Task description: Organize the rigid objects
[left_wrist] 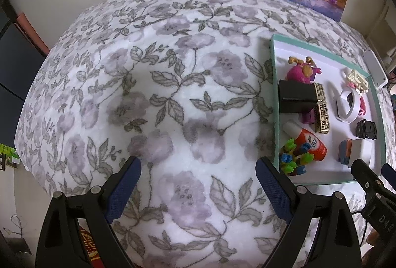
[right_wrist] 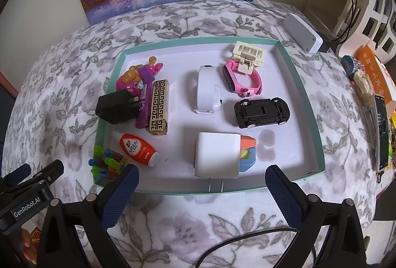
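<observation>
Over a counter draped in a white fleece cover printed with grey flowers (right_wrist: pixel 198 231), we hold both tools steeply nose-down and empty. Our left gripper (left_wrist: pixel 198 190) has its blue-padded jaws spread wide above bare cloth, with nothing between them. Our right gripper (right_wrist: pixel 201 192) is spread just as wide, poised at the near rim of the shallow teal-edged cardboard tray (right_wrist: pixel 310 104).

The things to be organized already lie inside that tray. Directly ahead of the right gripper sits a white cube-shaped charger (right_wrist: pixel 217 154), its prongs pointing back toward us, resting on an orange-and-blue plastic block (right_wrist: pixel 248 153). Beyond and to the right lies a black toy car (right_wrist: pixel 262 109) on its roof. Farther ahead are a white wristband (right_wrist: pixel 206 89), a pink children's watch (right_wrist: pixel 243 80) and a cream hair claw (right_wrist: pixel 250 52) touching it. To the left ahead, a black plug adapter (right_wrist: pixel 116 107), a purple-and-pink toy (right_wrist: pixel 141 80) and a gold-patterned black box (right_wrist: pixel 158 107) crowd together; nearer lie an orange glue bottle (right_wrist: pixel 138 149) and a bundle of coloured plastic clips (right_wrist: pixel 106 164).

Nothing loose shows on the cloth, so we judge the sorting nearly done. If anything remains, it is tidying. We would lift the charger straight up by its flat sides and keep the fingers clear of the prongs and the block beneath.
</observation>
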`<state>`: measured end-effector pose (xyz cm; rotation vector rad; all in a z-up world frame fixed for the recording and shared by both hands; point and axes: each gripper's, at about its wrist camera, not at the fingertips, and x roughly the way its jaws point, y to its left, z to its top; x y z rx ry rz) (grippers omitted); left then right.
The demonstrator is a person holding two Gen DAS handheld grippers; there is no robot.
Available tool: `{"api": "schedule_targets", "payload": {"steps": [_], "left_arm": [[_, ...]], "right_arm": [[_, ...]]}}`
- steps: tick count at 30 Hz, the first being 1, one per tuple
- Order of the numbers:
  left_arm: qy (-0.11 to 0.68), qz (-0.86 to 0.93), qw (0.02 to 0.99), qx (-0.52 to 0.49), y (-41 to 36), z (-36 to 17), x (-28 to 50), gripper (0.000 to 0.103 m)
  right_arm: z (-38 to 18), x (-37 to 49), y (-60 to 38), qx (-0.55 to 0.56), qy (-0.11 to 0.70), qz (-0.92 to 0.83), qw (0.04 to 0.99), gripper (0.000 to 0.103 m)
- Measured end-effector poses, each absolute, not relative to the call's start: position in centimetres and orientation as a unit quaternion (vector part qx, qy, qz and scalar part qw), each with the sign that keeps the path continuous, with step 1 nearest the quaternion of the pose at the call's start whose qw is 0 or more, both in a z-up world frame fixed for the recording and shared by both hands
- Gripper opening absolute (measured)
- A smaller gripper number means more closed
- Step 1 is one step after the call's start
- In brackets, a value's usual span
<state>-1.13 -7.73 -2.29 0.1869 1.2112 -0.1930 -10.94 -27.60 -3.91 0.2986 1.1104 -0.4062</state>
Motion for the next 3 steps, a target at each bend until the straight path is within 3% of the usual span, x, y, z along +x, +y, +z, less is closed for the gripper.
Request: {"api": "schedule_targets", "payload": {"steps": [3], "left_arm": [[0.569, -0.098, 0.813, 0.077, -7.59, -2.22, -1.1, 0.094]], "right_arm": [[-3.94, -11.0, -27.6, 0.142, 0.521, -0.192, 0.819, 0.103]]}}
